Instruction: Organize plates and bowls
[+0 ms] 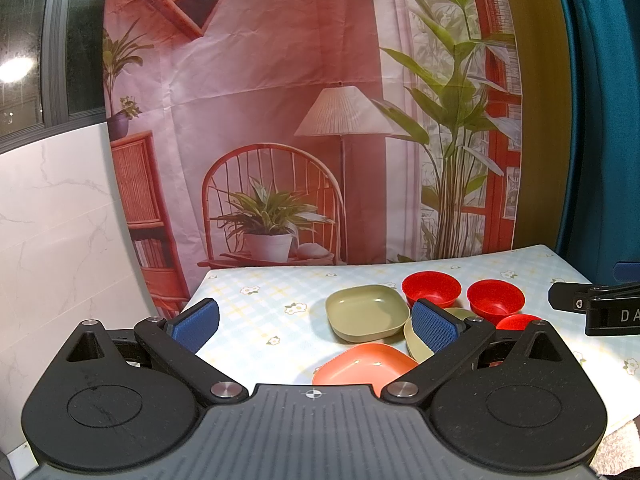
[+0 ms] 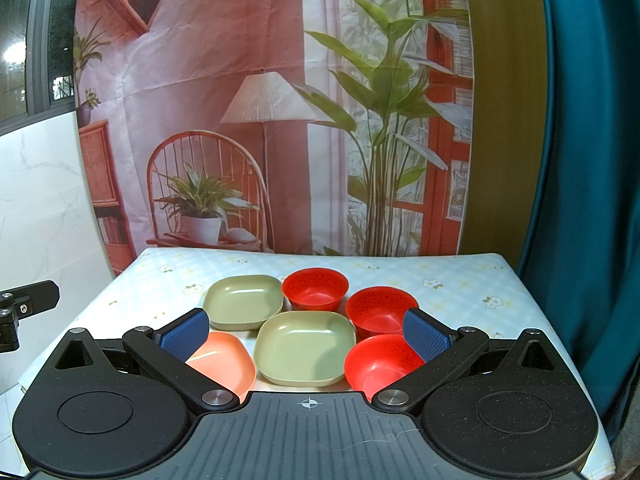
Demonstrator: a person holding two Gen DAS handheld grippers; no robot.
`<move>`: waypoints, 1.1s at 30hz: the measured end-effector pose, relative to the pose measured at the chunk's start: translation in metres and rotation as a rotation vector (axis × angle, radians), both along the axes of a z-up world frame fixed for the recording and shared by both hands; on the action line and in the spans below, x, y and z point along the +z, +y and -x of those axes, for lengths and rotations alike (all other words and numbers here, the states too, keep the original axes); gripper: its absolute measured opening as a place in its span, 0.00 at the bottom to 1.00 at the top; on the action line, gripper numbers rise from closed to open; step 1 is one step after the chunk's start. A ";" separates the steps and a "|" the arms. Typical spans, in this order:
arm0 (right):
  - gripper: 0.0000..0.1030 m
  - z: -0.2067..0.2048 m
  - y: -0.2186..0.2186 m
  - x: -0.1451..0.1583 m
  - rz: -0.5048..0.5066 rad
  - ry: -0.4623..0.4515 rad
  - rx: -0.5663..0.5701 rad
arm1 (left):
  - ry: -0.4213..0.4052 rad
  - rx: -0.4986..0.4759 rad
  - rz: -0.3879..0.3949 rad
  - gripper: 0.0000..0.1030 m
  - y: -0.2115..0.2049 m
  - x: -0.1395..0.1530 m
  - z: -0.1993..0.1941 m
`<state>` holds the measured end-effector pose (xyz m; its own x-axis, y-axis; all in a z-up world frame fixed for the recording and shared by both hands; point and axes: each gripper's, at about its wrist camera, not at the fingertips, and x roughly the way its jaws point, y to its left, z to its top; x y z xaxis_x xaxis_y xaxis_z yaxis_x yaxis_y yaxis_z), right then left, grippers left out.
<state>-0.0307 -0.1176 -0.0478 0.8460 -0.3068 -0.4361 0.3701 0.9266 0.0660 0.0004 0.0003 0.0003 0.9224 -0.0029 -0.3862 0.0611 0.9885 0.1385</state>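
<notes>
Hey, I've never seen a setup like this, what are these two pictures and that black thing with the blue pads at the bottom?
Each picture comes from a camera on a hand-held gripper, looking forward along its two fingers. The left gripper and the right gripper are both open and hold nothing. The blue pads are the fingers' gripping faces. Ahead is a table with a floral cloth. On it lie two green square plates, a salmon plate and three red bowls, all unstacked. The room scene behind is a printed backdrop.
</notes>
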 end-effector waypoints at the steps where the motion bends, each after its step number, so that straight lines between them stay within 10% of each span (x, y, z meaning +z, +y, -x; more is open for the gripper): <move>1: 1.00 0.000 0.000 0.000 0.000 0.000 0.000 | 0.000 0.000 0.000 1.00 0.000 0.000 0.000; 33: 1.00 -0.023 -0.023 -0.002 -0.027 -0.131 0.038 | -0.003 -0.024 0.001 1.00 0.000 -0.016 -0.035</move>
